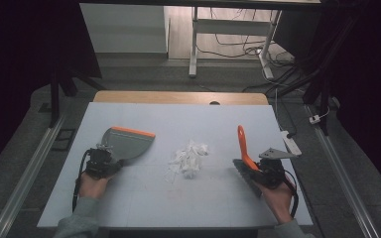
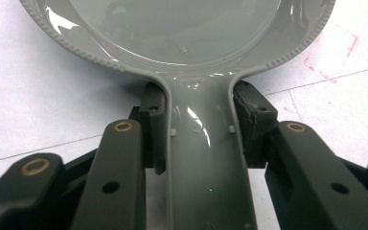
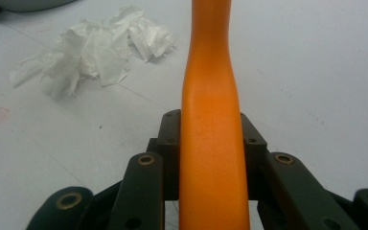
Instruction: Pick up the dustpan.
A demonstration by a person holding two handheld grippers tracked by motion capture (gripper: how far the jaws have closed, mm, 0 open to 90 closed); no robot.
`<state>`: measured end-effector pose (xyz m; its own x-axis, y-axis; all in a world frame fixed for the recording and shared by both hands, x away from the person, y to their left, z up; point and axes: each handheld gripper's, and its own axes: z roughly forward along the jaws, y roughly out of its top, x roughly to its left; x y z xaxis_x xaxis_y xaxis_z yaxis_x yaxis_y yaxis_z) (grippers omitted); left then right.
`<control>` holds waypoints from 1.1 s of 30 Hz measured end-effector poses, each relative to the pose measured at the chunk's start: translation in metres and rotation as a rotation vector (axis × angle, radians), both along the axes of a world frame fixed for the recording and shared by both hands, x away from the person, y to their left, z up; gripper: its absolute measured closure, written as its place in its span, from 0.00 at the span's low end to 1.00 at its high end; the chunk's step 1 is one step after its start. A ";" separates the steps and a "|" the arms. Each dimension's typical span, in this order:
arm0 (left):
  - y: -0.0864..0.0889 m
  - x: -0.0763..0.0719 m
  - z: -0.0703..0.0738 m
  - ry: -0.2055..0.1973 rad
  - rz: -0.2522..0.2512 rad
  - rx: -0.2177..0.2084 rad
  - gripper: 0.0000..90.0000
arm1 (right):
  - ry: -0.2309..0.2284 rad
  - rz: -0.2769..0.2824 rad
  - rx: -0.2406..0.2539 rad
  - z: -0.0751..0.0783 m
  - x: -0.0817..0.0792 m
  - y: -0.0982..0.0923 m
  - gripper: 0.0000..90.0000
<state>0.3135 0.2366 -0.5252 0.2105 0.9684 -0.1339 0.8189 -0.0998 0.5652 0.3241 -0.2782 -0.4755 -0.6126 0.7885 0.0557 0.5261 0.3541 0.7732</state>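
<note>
Left gripper (image 1: 110,157) clamps dustpan (image 1: 129,142) handle | right gripper (image 1: 259,170) grips orange brush (image 1: 243,147) | paper scraps (image 1: 187,159) lie unswept between them | sweeping apparently yet to start

Bare table (image 1: 144,198) lies open between the two grippers; only the heap of torn paper (image 1: 188,158) sits there, ahead of both sets of fingers.
</note>
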 end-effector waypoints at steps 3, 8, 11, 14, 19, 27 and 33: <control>0.002 -0.001 0.001 -0.008 -0.005 -0.010 0.69 | -0.003 0.004 0.002 0.000 0.000 0.000 0.78; 0.004 -0.002 0.006 -0.036 -0.026 -0.032 0.69 | -0.005 0.003 -0.001 0.000 -0.001 0.001 0.78; 0.005 -0.004 0.009 -0.050 -0.048 -0.036 0.69 | -0.007 0.003 -0.001 0.000 -0.001 0.001 0.78; 0.005 -0.005 0.013 -0.069 -0.075 -0.029 0.69 | -0.015 0.003 -0.001 0.001 -0.001 0.000 0.78; 0.014 -0.008 0.021 -0.103 -0.122 -0.048 0.69 | -0.027 -0.004 0.008 0.004 -0.002 -0.002 0.78; 0.018 -0.013 0.027 -0.125 -0.175 -0.065 0.69 | -0.034 -0.012 0.024 0.007 -0.004 -0.005 0.78; 0.021 -0.015 0.031 -0.147 -0.234 -0.062 0.69 | -0.046 -0.018 0.027 0.010 -0.006 -0.007 0.78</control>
<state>0.2986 0.2573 -0.4940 0.4493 0.8818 -0.1432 0.6864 -0.2381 0.6871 0.3183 -0.2851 -0.4660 -0.6010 0.7978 0.0486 0.4954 0.3241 0.8059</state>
